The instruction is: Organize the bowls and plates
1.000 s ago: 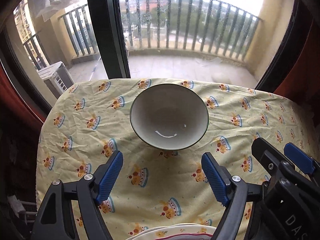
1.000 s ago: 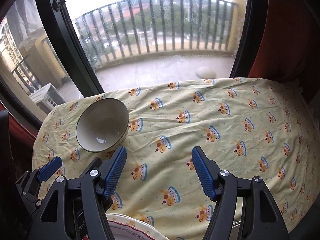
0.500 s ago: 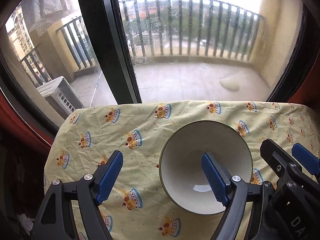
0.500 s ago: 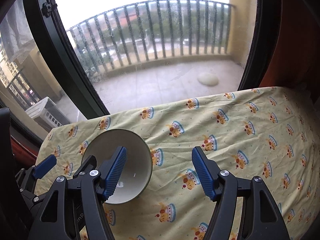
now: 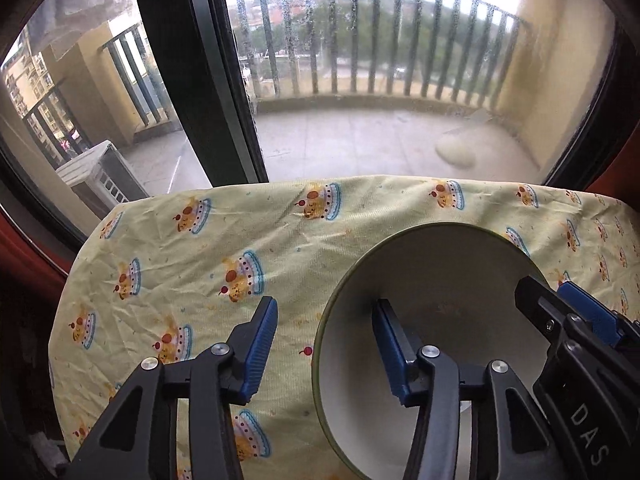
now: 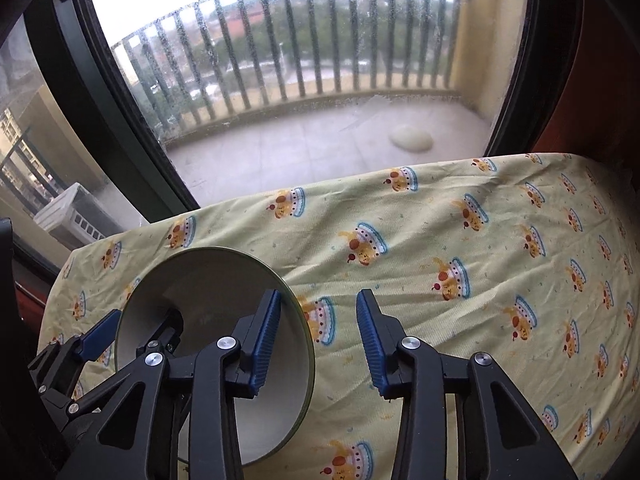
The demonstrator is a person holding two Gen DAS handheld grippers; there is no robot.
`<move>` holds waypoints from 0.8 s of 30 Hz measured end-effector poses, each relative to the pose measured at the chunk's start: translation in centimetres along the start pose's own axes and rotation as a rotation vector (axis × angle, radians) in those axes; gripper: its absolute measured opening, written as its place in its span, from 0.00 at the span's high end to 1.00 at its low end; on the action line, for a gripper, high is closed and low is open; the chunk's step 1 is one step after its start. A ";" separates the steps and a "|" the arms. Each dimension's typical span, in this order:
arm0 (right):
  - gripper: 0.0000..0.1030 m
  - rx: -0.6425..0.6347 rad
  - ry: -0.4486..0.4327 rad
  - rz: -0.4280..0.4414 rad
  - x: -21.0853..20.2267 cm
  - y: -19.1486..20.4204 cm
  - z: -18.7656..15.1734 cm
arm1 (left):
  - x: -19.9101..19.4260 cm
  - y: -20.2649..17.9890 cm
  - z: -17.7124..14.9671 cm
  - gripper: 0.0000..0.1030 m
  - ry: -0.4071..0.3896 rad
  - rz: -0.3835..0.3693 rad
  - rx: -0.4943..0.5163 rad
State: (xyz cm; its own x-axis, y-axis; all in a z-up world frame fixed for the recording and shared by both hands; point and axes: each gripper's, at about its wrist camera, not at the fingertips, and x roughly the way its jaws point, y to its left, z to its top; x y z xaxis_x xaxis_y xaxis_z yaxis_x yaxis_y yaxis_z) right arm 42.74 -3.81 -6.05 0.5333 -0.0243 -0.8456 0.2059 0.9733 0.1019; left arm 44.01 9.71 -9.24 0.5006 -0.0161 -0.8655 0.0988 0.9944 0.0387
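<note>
Both tongs came down over the pale, dark-rimmed ceramic bowl in the last second; a second ago they were spread wide and short of it. Left tongs now straddle the bowl's left wall: one blue pad inside, one outside on the cloth side. Right tongs straddle the right wall the same way.

Both sets of jaws are closing, rim between them. Pads don't look pressed on the wall yet, visible gap on the outer pad in both wrist views.

Bowl sits on the yellow crown-print tablecloth of the worktop, towards the far left corner, near the window.

Read: two-sided rim grasp being set up, lift comes next. Nothing moved yet for the organizing itself.

Clearance:
- Far edge of worktop runs just beyond the bowl, glass right behind it. Don't push away.
- Left edge also near, cloth drops off there.
- Right half of worktop is open cloth, wrinkled, plenty of room to carry that way.
- The two tongs are close to each other over the bowl; keep them parallel on lift.
</note>
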 end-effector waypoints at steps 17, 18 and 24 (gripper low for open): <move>0.79 -0.070 0.023 0.011 0.3 1.4 0.0 | -0.4 -0.7 -0.2 0.75 0.003 -0.022 0.036; 0.79 -0.070 0.027 0.012 0.3 1.4 0.0 | -0.6 -0.7 -0.2 0.75 0.002 -0.020 0.036; 0.79 -0.074 0.031 0.011 -0.8 1.5 -0.1 | -1.5 -0.5 -0.4 0.75 0.000 -0.024 0.030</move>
State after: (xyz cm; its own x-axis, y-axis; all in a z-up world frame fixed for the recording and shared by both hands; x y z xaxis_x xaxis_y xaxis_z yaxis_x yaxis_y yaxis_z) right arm 42.56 -2.28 -5.30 0.5089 -0.0077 -0.8608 0.1387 0.9876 0.0732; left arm 42.81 9.27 -8.14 0.4977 -0.0403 -0.8664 0.1366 0.9901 0.0325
